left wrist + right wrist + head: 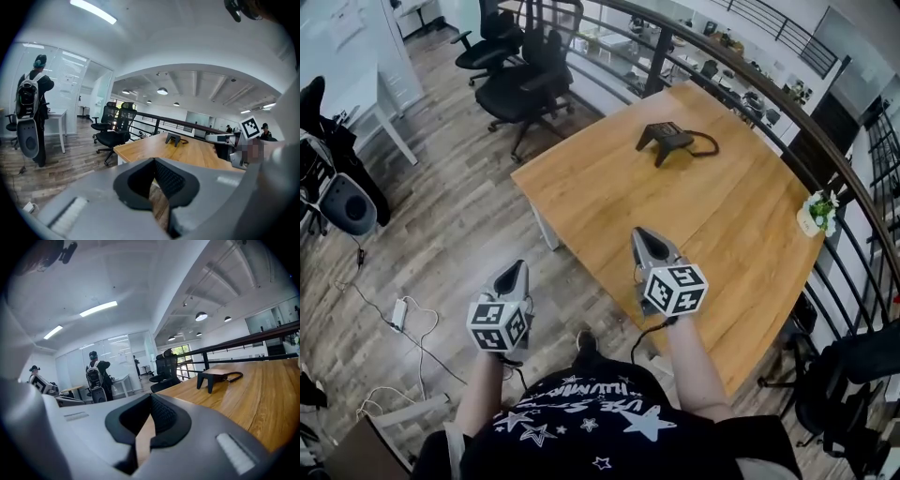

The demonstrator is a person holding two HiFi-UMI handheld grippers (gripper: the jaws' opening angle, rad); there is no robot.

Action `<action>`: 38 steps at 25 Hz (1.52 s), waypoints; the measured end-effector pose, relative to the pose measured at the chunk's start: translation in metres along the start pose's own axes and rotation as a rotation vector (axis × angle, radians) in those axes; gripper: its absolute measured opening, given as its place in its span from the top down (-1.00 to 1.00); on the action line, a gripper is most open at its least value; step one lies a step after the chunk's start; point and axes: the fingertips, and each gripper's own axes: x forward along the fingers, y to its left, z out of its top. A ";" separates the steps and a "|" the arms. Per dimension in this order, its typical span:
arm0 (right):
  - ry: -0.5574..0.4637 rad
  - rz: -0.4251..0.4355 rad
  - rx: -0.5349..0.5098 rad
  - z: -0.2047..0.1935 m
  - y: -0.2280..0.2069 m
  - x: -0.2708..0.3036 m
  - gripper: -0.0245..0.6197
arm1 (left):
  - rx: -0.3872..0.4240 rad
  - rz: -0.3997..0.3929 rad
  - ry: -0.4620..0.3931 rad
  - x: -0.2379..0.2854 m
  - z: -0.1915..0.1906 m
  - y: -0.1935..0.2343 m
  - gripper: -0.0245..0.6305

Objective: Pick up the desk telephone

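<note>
Left gripper: jaws closed, empty, held over the floor beside the one table. Right gripper: jaws likewise closed on nothing, above the table's near edge. The single telephone sits untouched toward the table's far side, well apart from both grippers; by this view, approach, grasp and lift are all yet to do. Far right: one potted plant.

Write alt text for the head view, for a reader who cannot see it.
A person holds two grey two-jaw grippers, the left gripper and the right gripper, both shut and empty, before a light wooden table. A black desk telephone with a cord lies at its far side, untouched; black office chairs stand beyond it.
</note>
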 end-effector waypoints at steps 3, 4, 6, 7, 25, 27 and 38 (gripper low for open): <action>-0.013 0.001 0.011 0.008 -0.026 0.017 0.92 | 0.008 0.002 0.004 0.027 0.007 -0.003 0.92; -0.017 0.001 0.015 0.011 -0.034 0.022 0.92 | 0.012 0.001 0.004 0.035 0.011 -0.004 0.92; -0.022 0.003 0.020 0.017 -0.045 0.028 0.92 | 0.021 0.001 0.004 0.048 0.019 -0.007 0.92; -0.022 0.002 0.023 0.018 -0.050 0.030 0.92 | 0.025 0.001 0.003 0.053 0.022 -0.009 0.92; -0.049 -0.140 0.128 0.010 -0.127 0.017 0.92 | 0.096 -0.128 0.053 0.135 0.038 -0.039 0.92; -0.060 -0.186 0.147 0.008 -0.141 0.015 0.92 | 0.097 -0.157 0.070 0.154 0.038 -0.042 0.92; -0.091 -0.418 0.182 0.014 -0.194 0.027 0.92 | 0.090 -0.368 0.141 0.260 0.071 -0.053 0.92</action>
